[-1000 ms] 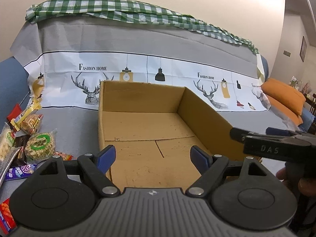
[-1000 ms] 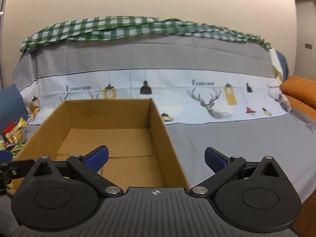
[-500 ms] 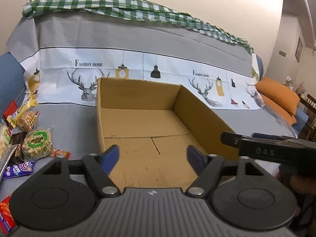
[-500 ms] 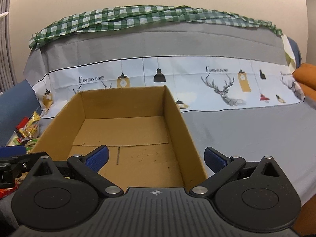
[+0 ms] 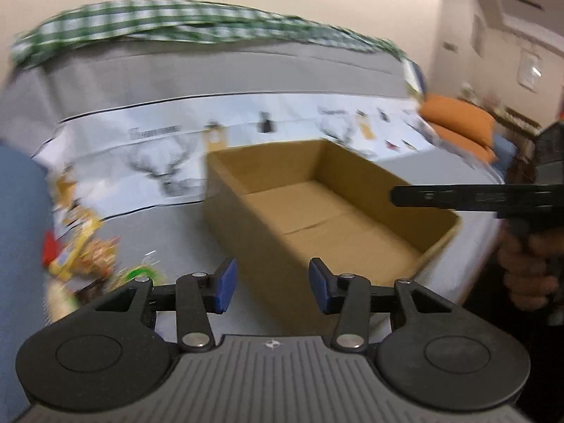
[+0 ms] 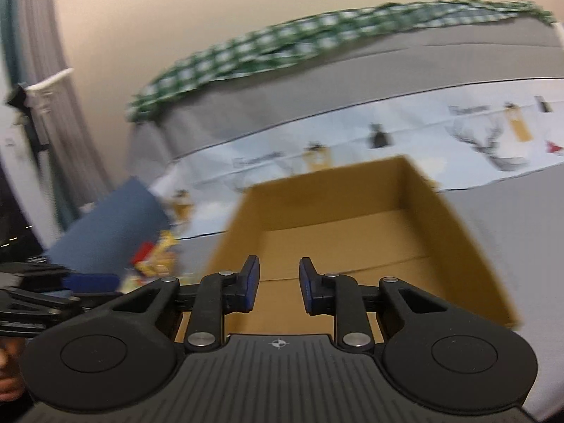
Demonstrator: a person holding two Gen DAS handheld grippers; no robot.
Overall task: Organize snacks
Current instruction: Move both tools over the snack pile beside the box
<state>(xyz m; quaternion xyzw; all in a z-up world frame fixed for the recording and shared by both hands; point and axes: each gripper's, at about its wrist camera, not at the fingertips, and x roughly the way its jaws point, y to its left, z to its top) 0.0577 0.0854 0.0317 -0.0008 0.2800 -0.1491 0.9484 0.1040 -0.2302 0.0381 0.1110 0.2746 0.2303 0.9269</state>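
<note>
An empty open cardboard box lies on the grey sofa cover. A blurred heap of snack packets lies to its left. My left gripper hangs over the cover near the box's near left corner. Its jaws are closing with nothing between them. My right gripper points into the box from its near side. Its jaws are also closing, down to a narrow gap that holds nothing. In the left wrist view the right gripper reaches in from the right over the box's right wall.
A green checked cloth lies along the top of the sofa back, above a deer-print cover. An orange cushion sits at the far right and a blue cushion behind the snacks. A person's hand holds the right gripper.
Both grippers' jaws have narrowed, the right one most. The left wrist view has swung left, so the box sits further right. The right wrist view has rolled and swung left. Both views are blurred.
</note>
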